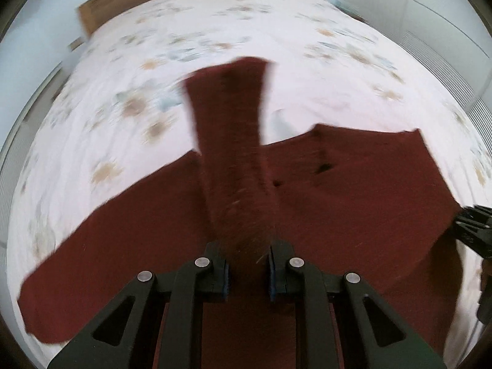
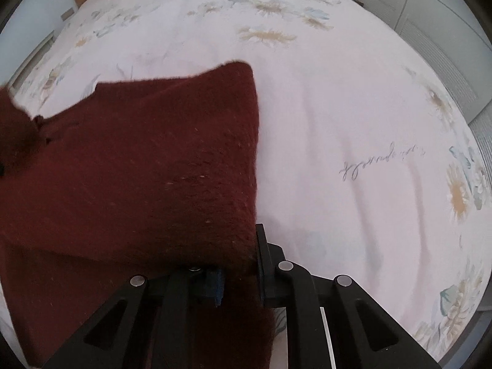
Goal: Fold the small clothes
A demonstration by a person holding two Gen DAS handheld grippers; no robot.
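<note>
A dark red knit sweater (image 1: pixel 353 190) lies spread on the bed. My left gripper (image 1: pixel 248 272) is shut on one sleeve (image 1: pixel 233 141), which rises up and away from the jaws, blurred by motion. My right gripper (image 2: pixel 240 272) is shut on the sweater's edge (image 2: pixel 153 169), and the fabric drapes over the left finger and hides it. The right gripper also shows at the right edge of the left wrist view (image 1: pixel 473 230), at the sweater's corner.
The bed (image 2: pixel 353 107) has a pale pink cover with a flower print. A wooden headboard (image 1: pixel 95 15) is at the far end. White wardrobe doors (image 1: pixel 430 6) stand to the right of the bed.
</note>
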